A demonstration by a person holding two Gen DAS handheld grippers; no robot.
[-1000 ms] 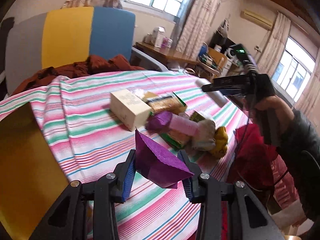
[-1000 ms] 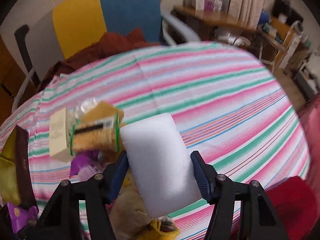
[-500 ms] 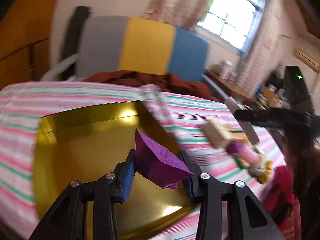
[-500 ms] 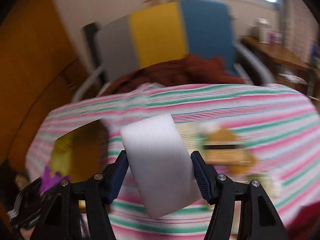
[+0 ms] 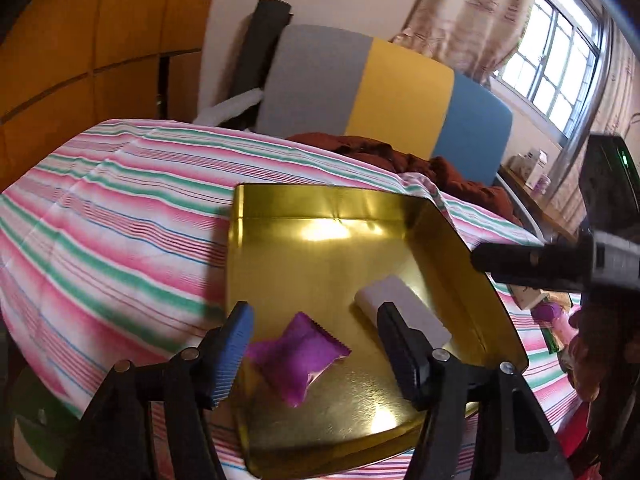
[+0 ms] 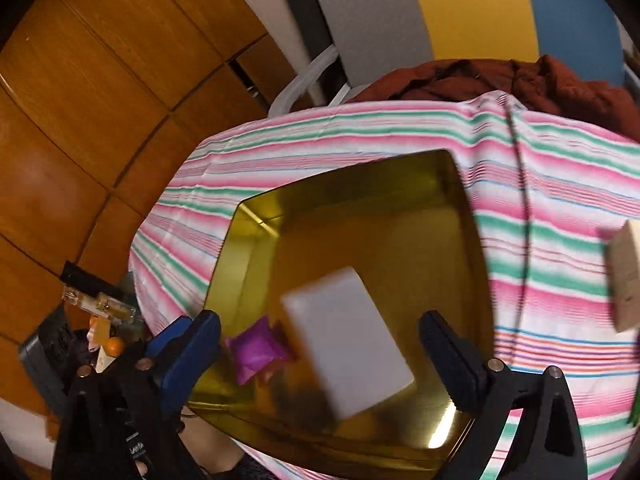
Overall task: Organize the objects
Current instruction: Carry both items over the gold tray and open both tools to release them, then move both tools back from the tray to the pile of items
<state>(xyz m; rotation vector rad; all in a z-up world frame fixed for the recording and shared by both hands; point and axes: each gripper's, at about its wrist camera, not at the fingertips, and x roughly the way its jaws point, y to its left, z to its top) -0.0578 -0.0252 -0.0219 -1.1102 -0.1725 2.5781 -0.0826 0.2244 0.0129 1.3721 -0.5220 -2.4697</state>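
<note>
A gold tin tray (image 5: 320, 264) lies on the striped tablecloth; it also shows in the right wrist view (image 6: 400, 216). A purple sachet (image 5: 298, 354) lies inside it, between the spread fingers of my open left gripper (image 5: 316, 350). A white block (image 5: 404, 312) lies in the tray beside it. In the right wrist view the white block (image 6: 348, 336) and the purple sachet (image 6: 256, 350) lie in the tray below my open right gripper (image 6: 320, 356). Neither gripper holds anything.
A cream box (image 6: 626, 276) and a heap of snack packets (image 5: 556, 312) lie on the cloth to the right of the tray. A grey, yellow and blue chair (image 5: 380, 92) with brown cloth (image 5: 400, 156) stands behind. A wooden wall (image 6: 80, 120) is at the left.
Both grippers swung left from the snack heap to over the gold tray. Both opened: the purple sachet and the white block left the fingers and now lie in the tray.
</note>
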